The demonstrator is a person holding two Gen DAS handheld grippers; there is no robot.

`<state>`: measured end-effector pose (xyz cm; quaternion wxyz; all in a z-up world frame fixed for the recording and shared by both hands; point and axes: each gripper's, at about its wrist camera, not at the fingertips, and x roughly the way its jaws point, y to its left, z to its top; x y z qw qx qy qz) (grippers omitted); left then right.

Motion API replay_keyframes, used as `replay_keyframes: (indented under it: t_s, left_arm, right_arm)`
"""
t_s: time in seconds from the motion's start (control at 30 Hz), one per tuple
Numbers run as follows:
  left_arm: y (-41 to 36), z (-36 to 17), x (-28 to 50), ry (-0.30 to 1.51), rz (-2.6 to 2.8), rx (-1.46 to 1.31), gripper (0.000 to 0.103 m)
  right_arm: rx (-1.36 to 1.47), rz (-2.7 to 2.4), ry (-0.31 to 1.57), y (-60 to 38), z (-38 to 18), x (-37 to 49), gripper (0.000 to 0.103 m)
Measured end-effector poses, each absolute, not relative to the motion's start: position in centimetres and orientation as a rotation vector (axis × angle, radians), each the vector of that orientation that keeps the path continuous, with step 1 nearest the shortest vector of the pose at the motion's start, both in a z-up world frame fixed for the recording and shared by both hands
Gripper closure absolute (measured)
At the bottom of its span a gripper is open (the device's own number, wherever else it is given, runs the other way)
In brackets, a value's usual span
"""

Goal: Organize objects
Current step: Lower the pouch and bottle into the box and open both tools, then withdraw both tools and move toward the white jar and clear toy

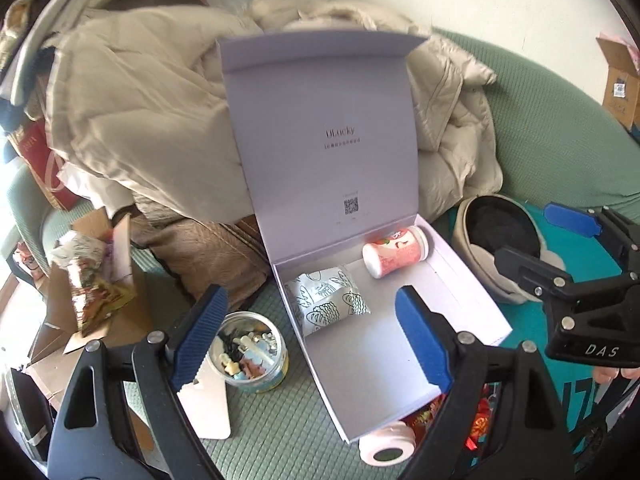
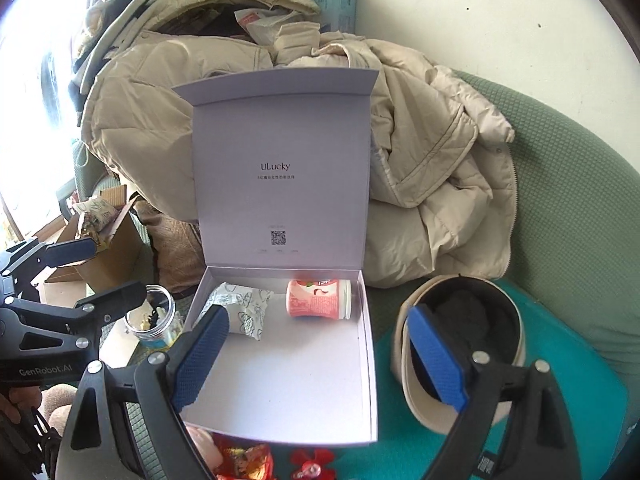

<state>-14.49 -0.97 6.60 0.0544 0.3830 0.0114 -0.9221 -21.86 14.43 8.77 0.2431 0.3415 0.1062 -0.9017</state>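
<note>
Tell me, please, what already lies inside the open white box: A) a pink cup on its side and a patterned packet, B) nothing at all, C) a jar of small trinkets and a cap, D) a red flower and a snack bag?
A: the pink cup lies on its side by the back wall of the box, with the patterned packet beside it.

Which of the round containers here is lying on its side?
The pink cup, inside the open white box beside the patterned packet. It lies on its side, while the clear jar of trinkets outside the box stands upright with its mouth open.
</note>
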Motion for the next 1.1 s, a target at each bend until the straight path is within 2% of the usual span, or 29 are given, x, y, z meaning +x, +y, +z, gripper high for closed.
replay_keyframes:
  t_s: [0.47,1.1]
  left_arm:
    - [1.0,9.5,-7.7,-0.035,-2.859,1.092,0.016]
    - [3.7,5.8,-4.2,-0.086,-2.851,1.244,0.015]
  right_arm:
    - [0.921,-2.545,0.282,16.6,11.4,-14.8,0.011]
    - [1.057,-2.560,0.248,19.3,7.3,-11.0,0.011]
